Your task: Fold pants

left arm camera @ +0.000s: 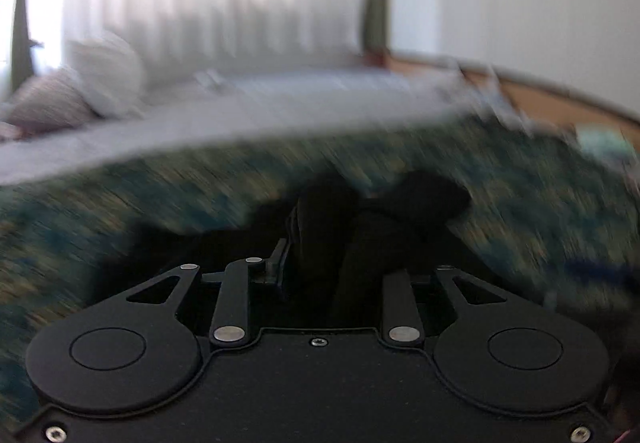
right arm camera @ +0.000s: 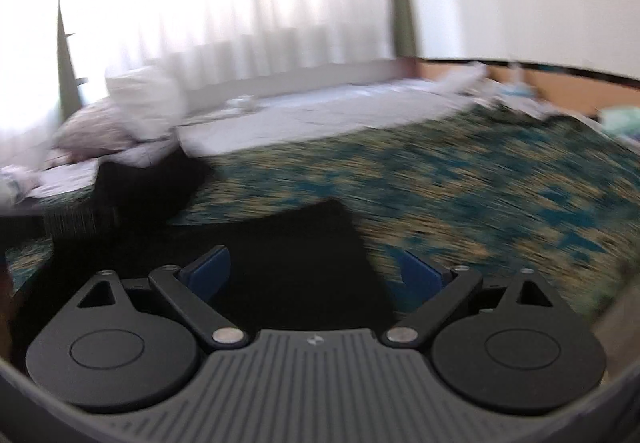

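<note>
Black fabric pants (left arm camera: 384,227) bunch between the nearly closed left gripper (left arm camera: 320,227), pinched. Right gripper (right arm camera: 316,267) gapes wide over the pants on the teal-and-tan patterned bedspread (right arm camera: 460,179).

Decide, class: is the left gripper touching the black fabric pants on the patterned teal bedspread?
Touching. The left wrist view, though blurred, shows the left gripper with its narrowed jaws clamped on a bunched fold of the black pants.

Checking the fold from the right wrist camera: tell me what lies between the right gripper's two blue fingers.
In the right wrist view, the black pants fill the gap between the right gripper's blue fingers, lying flat on the patterned bedspread; the jaws stand wide apart.
</note>
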The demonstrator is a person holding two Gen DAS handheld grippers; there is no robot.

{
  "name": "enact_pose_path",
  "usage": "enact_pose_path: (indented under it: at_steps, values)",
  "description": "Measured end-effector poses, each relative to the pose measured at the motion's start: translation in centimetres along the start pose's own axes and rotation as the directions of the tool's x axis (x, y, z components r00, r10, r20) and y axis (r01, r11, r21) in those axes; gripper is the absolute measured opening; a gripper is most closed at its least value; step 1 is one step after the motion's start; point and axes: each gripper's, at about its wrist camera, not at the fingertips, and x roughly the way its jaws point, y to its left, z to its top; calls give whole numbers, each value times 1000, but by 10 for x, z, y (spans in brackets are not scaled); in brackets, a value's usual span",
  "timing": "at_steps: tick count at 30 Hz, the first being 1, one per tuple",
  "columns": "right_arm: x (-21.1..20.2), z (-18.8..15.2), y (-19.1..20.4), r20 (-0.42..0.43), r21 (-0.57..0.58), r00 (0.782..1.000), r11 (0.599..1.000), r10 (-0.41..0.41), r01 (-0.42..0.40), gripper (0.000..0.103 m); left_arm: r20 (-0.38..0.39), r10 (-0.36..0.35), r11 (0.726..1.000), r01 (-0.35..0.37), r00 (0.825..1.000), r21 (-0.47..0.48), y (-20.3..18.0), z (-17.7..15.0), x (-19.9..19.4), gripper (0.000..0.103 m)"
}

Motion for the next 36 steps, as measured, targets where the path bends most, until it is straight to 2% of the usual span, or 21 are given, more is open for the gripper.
enact_pose_path:
  at_steps: [2, 4, 6, 9, 11, 15, 19, 21, 23, 27, 30, 33, 36]
  values:
    - [0, -3, -22, -23, 48, 999, 999, -23, 24, 98, -96, -41, 999, 43, 995, 24, -22, -14, 19, 31]
    - [2, -7, -38, -45, 94, 999, 995, -13, 17, 98, -117, -38, 998, 43, 992, 37, -34, -27, 21, 34]
    - [2, -11, -49, -48, 143, 999, 990, 14, -7, 98, -119, -45, 997, 52, 992, 50, -39, -33, 13, 35]
    - [3, -16, -57, -39, 206, 997, 977, 63, -53, 98, -124, -80, 996, 83, 989, 21, -30, -38, -3, 41]
    - [2, -18, -53, -34, 229, 995, 970, 93, -83, 98, -112, -102, 995, 103, 988, 8, -24, -42, -20, 47]
    - [0, -22, -42, -28, 247, 984, 955, 176, -164, 98, -76, -116, 993, 115, 990, -11, -4, -44, -59, 50]
    - [0, -27, -18, -52, 200, 973, 957, 225, -210, 98, -29, -56, 997, 54, 998, -63, 18, -42, -83, 50]
    - [1, -29, -4, -65, 157, 972, 965, 224, -212, 99, -15, -15, 995, 13, 1000, -104, 31, -43, -86, 47]
    - [4, -30, 7, -79, 134, 968, 964, 240, -228, 99, -40, 23, 991, -29, 999, -131, 42, -45, -80, 41]
    - [13, -30, 26, -88, 114, 968, 967, 236, -226, 98, -67, 76, 988, -85, 995, -131, 51, -55, -64, 32]
    - [19, -25, 35, -73, 106, 972, 971, 222, -213, 97, -104, 72, 987, -85, 992, -136, 50, -62, -49, 30]
    - [28, -21, 45, -69, 83, 982, 982, 175, -169, 93, -111, 56, 990, -70, 992, -123, 43, -68, -43, 30]
    - [36, -22, 50, -85, 43, 992, 995, 93, -89, 87, -103, 56, 993, -66, 993, -97, 36, -70, -41, 30]
